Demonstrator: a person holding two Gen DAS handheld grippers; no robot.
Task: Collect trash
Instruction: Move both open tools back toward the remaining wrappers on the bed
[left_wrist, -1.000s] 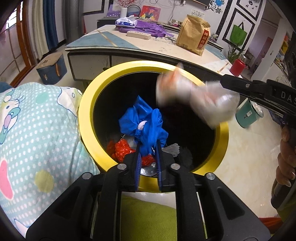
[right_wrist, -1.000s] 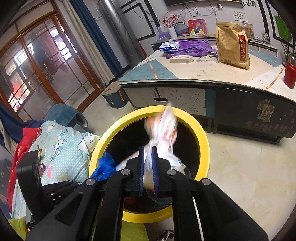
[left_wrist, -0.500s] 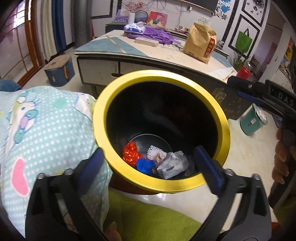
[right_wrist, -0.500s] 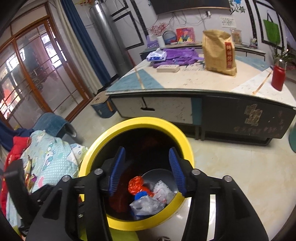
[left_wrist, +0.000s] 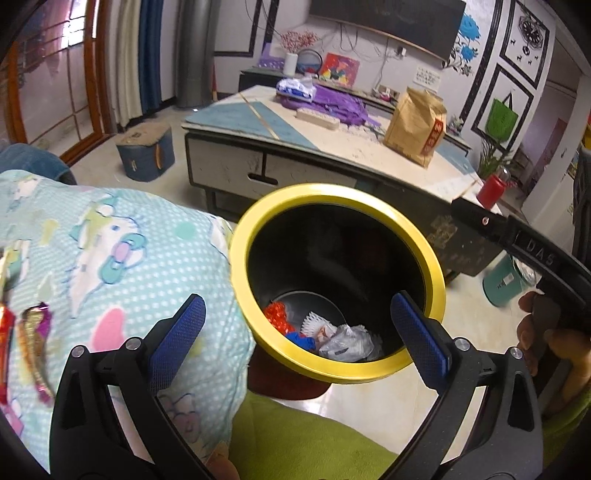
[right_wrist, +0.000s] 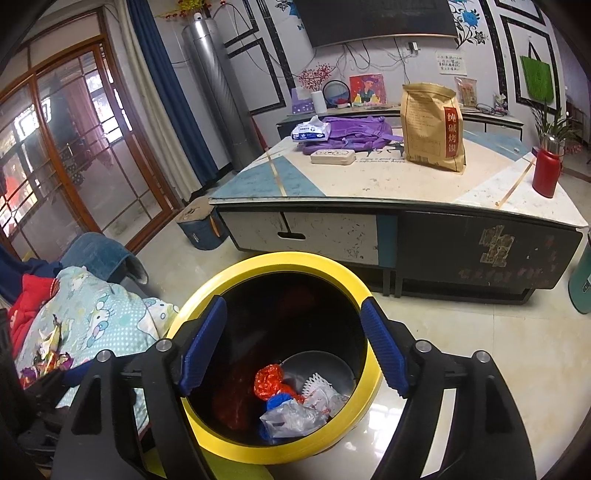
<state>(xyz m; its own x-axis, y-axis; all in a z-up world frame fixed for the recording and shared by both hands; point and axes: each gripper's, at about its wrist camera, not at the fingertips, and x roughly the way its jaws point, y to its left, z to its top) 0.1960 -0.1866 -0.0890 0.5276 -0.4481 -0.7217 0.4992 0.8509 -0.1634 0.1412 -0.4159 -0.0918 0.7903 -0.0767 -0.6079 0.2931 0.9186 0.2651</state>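
A black bin with a yellow rim (left_wrist: 436, 269) (right_wrist: 354, 280) stands on the floor. At its bottom lie a red wrapper (left_wrist: 277, 314) (right_wrist: 269, 380), a blue bag (left_wrist: 301, 339) (right_wrist: 279, 400), white foam netting (left_wrist: 312, 323) and a clear plastic bag (left_wrist: 345, 343) (right_wrist: 291, 417). My left gripper (left_wrist: 297, 343) is open and empty above the bin's near side. My right gripper (right_wrist: 293, 343) is open and empty above the bin. More wrappers (left_wrist: 33, 347) (right_wrist: 48, 354) lie on the light blue blanket (left_wrist: 110, 266).
A low table (right_wrist: 388, 184) behind the bin holds a brown paper sack (right_wrist: 434, 127), a purple bag (right_wrist: 354, 134) and a red bottle (right_wrist: 546, 173). A teal bucket (left_wrist: 504, 282) stands at the right. A green cushion (left_wrist: 295, 443) lies below the left gripper.
Both grippers have opened and let go of the blue bag and the clear plastic bag, which now lie in the bin. Both grippers have pulled up and back.
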